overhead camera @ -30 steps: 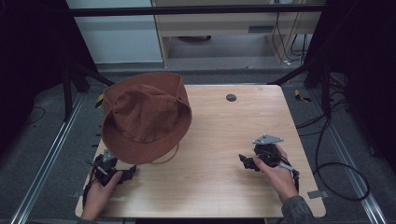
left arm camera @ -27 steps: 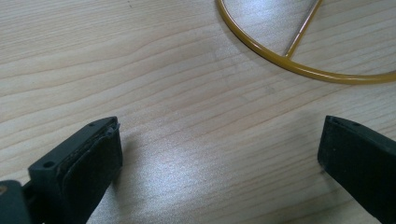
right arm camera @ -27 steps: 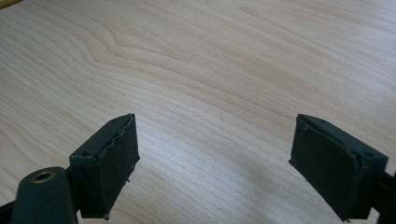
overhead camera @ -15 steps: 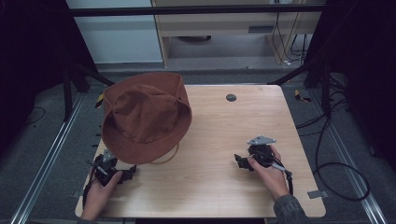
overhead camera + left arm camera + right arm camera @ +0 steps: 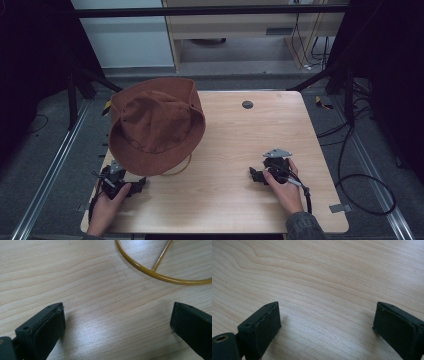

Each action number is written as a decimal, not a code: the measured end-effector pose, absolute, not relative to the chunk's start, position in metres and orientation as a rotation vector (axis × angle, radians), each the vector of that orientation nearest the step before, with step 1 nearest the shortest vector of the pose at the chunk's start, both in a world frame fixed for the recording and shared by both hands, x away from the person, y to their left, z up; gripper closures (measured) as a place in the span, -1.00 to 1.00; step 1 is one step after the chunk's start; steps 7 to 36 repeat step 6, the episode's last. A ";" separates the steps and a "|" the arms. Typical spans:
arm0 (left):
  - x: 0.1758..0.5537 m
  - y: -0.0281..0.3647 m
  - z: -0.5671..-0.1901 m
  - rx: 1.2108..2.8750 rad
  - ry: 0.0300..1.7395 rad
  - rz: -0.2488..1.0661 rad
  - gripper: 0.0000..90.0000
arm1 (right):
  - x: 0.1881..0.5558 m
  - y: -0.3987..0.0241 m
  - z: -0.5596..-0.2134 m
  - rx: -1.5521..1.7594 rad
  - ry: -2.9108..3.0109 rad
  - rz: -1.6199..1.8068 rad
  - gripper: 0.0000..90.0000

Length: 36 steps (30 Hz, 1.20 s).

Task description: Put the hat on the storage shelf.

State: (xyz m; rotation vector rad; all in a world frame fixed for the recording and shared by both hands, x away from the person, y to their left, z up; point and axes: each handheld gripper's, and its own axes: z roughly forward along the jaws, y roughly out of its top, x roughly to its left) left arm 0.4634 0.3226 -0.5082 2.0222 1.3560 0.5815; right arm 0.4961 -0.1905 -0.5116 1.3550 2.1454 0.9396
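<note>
A brown brimmed hat [image 5: 155,125] lies on the left half of the wooden table [image 5: 240,145], overhanging its left edge. A thin yellow cord loop [image 5: 182,167] peeks out from under the near brim; the left gripper view has this cord [image 5: 150,272] lying just ahead on the wood. My left gripper [image 5: 141,182] rests on the table below the hat, open [image 5: 117,322], with nothing between its jaws. My right gripper [image 5: 254,175] sits low over the right side of the table and points left. Its jaws have just been opening and stand wide [image 5: 327,320] over bare wood.
A dark round grommet [image 5: 247,104] sits near the table's far edge. Black cables [image 5: 360,175] trail over the floor to the right. Metal rails [image 5: 55,165] run beside the table on the left. A cabinet [image 5: 240,25] stands behind it.
My right gripper has shifted a little to the left and sunk toward the tabletop. The left gripper and the hat have kept still.
</note>
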 end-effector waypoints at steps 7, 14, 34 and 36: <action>0.463 0.323 -0.508 2.022 1.356 0.582 -1.00 | 0.497 -0.189 -0.512 1.376 2.131 0.924 -0.89; 0.463 0.323 -0.508 2.022 1.356 0.582 -1.00 | 0.497 -0.189 -0.512 1.376 2.131 0.924 -0.89; 0.463 0.323 -0.508 2.022 1.356 0.582 -1.00 | 0.497 -0.189 -0.512 1.376 2.131 0.924 -0.89; 0.463 0.323 -0.508 2.022 1.356 0.582 -1.00 | 0.497 -0.189 -0.512 1.376 2.131 0.924 -0.89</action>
